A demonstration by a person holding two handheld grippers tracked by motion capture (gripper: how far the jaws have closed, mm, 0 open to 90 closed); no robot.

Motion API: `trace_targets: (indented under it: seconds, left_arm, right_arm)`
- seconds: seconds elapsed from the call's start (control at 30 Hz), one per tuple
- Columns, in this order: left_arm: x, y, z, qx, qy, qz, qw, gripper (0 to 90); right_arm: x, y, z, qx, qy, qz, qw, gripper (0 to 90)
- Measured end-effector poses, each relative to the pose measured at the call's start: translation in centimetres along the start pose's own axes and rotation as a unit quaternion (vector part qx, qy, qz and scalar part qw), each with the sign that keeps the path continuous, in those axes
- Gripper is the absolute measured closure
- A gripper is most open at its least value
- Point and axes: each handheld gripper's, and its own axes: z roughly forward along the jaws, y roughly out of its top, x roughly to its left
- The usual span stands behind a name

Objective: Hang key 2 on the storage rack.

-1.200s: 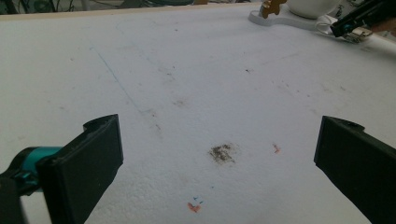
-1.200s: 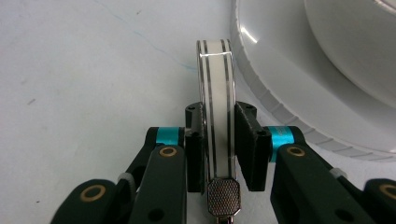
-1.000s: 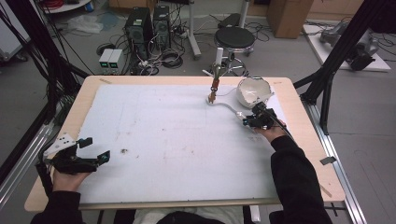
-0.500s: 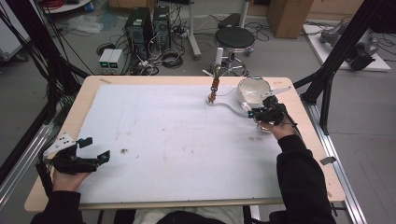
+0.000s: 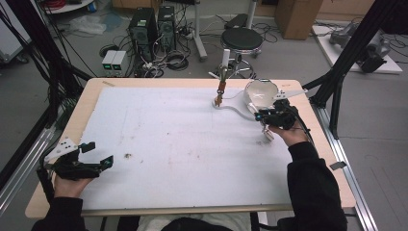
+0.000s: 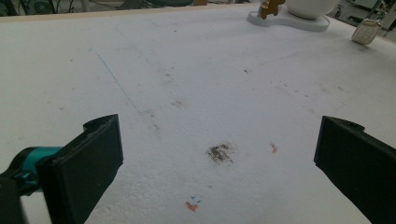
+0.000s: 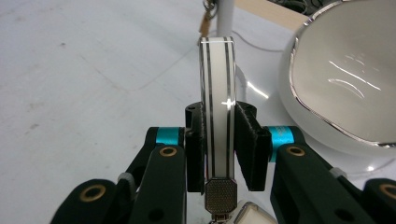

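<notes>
My right gripper (image 7: 218, 135) is shut on a thin white band with two black lines (image 7: 217, 93), held edge-on and upright. A metal clasp (image 7: 218, 196) sits at the band's lower end, with a small cream piece (image 7: 252, 215) beside it. In the high view that gripper (image 5: 263, 115) hovers at the table's far right, just in front of a white bowl (image 5: 260, 91). The bowl (image 7: 341, 84) is close on the right of the band. My left gripper (image 5: 98, 154) rests open at the near left corner, jaws wide apart (image 6: 222, 163) over bare tabletop.
A curved white base (image 5: 235, 108) carries a slim post with a brown-orange piece (image 5: 221, 91) beside the bowl. The white table sheet (image 5: 183, 144) bears small stains (image 6: 219, 153). Black frame legs stand at both sides, and a stool (image 5: 243, 38) stands beyond the far edge.
My right hand has shifted slightly to the right, toward the bowl, still holding the band. The left gripper has stayed put.
</notes>
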Motion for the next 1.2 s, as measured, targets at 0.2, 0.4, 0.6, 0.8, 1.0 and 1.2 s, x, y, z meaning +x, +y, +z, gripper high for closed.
trace_targets:
  seconds: [0.2, 0.4, 0.6, 0.8, 1.0, 1.2]
  left_arm:
    - [0.0, 0.0, 0.0, 0.0, 0.0, 0.0, 1.0, 1.7]
    - [0.0, 0.0, 0.0, 0.002, 0.0, 0.001, 1.0, 1.7]
    - [0.0, 0.0, 0.1, 0.001, -0.001, 0.0, 1.0, 1.7]
    - [0.0, 0.0, 0.1, 0.0, -0.001, 0.0, 1.0, 1.7]
    - [0.0, 0.0, 0.1, 0.001, -0.002, 0.001, 1.0, 1.7]
    - [0.0, 0.0, 0.0, 0.0, -0.002, 0.0, 1.0, 1.7]
  right_arm:
    - [1.2, 0.7, -0.4, -0.026, 0.013, -0.009, 0.9995, 74.7]
    - [1.3, 0.9, -0.6, -0.039, 0.02, 0.007, 0.999, 74.7]
    - [1.6, 1.2, -1.1, -0.063, 0.028, 0.024, 0.9973, 74.8]
    - [2.8, 1.9, -1.5, -0.077, 0.039, 0.017, 0.9961, 74.9]
    - [4.9, 2.8, -1.0, -0.07, 0.052, -0.006, 0.9962, 74.8]
    - [7.1, 3.7, 0.0, -0.067, 0.074, -0.023, 0.9948, 74.8]
